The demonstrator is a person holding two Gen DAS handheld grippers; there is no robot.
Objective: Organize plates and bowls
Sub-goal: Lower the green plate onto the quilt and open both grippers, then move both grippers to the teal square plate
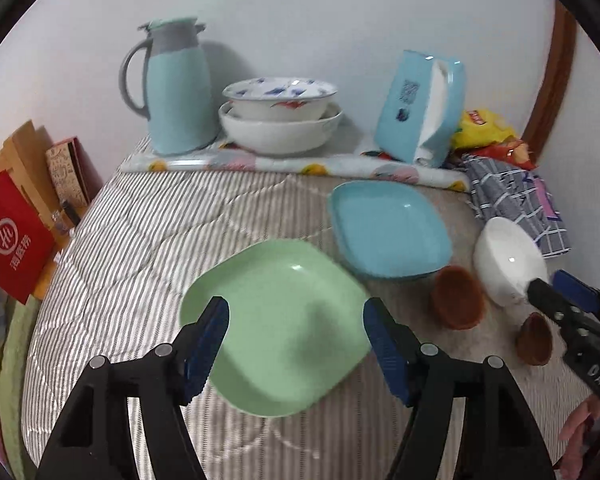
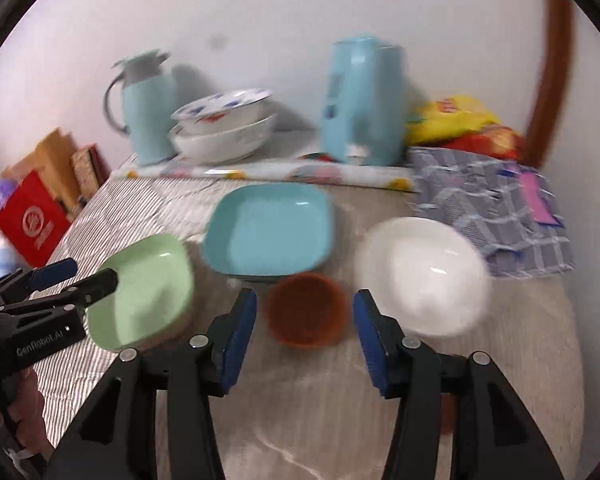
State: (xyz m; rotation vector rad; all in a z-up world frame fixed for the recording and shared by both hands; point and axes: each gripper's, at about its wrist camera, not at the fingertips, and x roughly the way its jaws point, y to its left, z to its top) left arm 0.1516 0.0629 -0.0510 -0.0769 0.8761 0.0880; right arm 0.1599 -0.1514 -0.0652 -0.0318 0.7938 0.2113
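Striped bedding (image 1: 148, 224) sags; both grippers (image 1: 296, 344) (image 2: 305, 334) gape empty. I'd pinch the light, slick green plate (image 1: 284, 320) at its six-o'clock rim.

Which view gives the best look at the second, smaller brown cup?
The left wrist view. There the small brown cup lies in plain sight beside the right gripper, apart from the larger brown cup. In the right wrist view only a brown sliver shows behind that gripper's own finger, too hidden to identify.

Home bedroom: striped quilt (image 1: 148, 240) as work surface, thermos jug (image 1: 176, 88), tissue pack (image 1: 420, 108), crisp bags (image 1: 488, 132) by wall.
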